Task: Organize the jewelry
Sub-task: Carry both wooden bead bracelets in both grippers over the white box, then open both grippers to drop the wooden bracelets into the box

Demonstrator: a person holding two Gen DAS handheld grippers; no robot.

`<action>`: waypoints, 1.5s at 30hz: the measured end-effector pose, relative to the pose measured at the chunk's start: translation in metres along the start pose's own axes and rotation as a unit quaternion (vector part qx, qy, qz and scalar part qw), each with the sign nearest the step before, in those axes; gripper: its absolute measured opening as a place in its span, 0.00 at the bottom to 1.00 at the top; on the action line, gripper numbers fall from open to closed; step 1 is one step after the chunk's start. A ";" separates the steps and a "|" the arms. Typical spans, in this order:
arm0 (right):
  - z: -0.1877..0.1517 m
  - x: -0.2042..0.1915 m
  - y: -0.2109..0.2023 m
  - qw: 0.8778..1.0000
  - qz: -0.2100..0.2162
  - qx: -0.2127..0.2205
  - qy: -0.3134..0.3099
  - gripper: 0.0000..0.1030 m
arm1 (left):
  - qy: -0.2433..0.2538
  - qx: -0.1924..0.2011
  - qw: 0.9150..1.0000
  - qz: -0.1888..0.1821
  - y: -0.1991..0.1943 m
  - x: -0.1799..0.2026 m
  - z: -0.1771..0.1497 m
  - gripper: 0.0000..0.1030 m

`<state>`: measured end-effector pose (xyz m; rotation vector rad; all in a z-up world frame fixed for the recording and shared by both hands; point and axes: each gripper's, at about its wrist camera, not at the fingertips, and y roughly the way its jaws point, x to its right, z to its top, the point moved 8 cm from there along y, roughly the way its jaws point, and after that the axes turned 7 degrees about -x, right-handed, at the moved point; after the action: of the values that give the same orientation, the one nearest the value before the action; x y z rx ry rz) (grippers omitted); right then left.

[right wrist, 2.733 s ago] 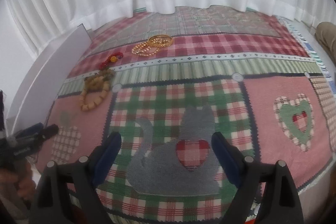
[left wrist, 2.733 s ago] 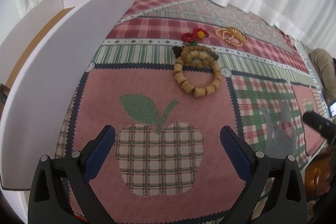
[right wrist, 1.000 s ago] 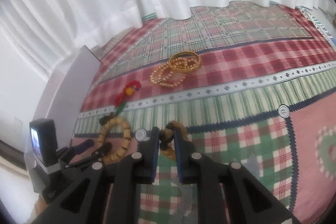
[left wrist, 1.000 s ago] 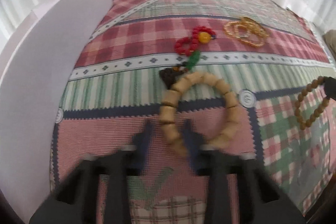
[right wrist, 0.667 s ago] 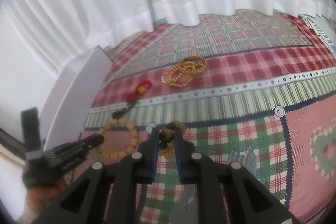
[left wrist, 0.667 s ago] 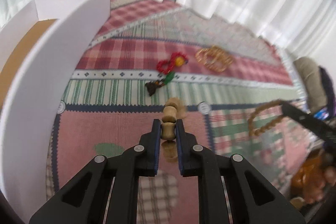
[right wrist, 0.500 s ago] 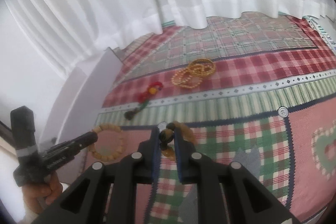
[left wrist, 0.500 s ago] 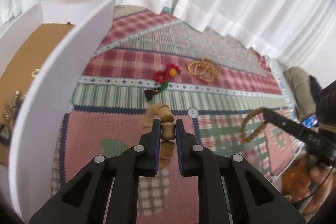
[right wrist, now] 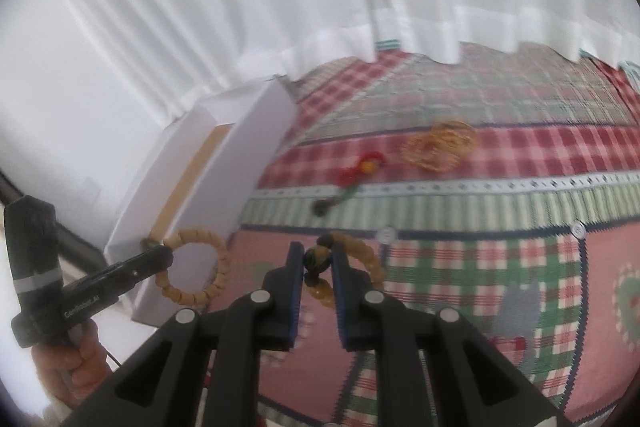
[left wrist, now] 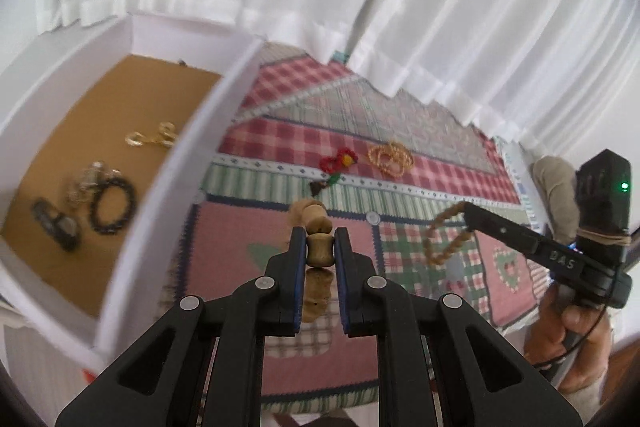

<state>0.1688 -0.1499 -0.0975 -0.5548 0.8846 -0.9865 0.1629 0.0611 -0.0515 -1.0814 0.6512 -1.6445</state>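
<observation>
The left tool (left wrist: 320, 254) is pinched on one chunky barrel bead of the wooden bead bracelet (left wrist: 318, 255), whose loop hangs in the air below the fingertips, above the pink apple patch of the patchwork cloth (left wrist: 400, 187) and just right of the white box (left wrist: 168, 187). The right tool (right wrist: 317, 261) is clamped on a dark bead of the small-bead bracelet (right wrist: 362, 255), which is lifted clear of the cloth over a checked patch.

The cloth covers the bench, and white curtains (right wrist: 280, 7) hang behind it. The box stands at the cloth's left edge; on its brown floor lie a black bead bracelet (left wrist: 112, 205), a gold piece (left wrist: 154, 138) and some blurred items. A red bead bracelet (left wrist: 338, 163) and gold bangles (left wrist: 390, 157) lie farther back on the cloth, well apart from both tools.
</observation>
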 end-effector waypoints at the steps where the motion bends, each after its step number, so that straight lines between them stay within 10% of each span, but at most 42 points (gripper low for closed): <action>1: 0.001 -0.009 0.000 1.000 0.004 0.001 -0.009 0.14 | -0.001 0.009 1.000 0.003 -0.012 -0.005 0.000 0.12; 11: 0.027 -0.142 0.010 0.990 0.070 -0.012 -0.122 0.14 | -0.042 0.097 0.990 0.090 -0.120 -0.102 0.012 0.12; 21: 0.014 -0.262 0.065 0.967 0.104 -0.063 -0.224 0.14 | -0.107 0.074 0.974 0.184 -0.098 -0.216 0.017 0.12; 33: -0.041 -0.282 0.177 0.948 0.073 -0.184 -0.249 0.16 | -0.153 0.016 0.971 0.185 -0.049 -0.277 -0.011 0.13; 37: -0.046 -0.277 0.183 0.952 0.078 -0.190 -0.228 0.45 | -0.157 0.020 0.968 0.195 -0.047 -0.281 -0.015 0.53; 45: -0.040 -0.247 0.149 0.964 0.038 -0.133 -0.226 0.46 | -0.156 0.035 0.972 0.171 -0.051 -0.262 -0.031 0.62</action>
<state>0.1408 0.1376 -0.1369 -0.9267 0.6227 -0.6337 0.1326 0.3210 -0.1123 -1.0796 0.5334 -1.1642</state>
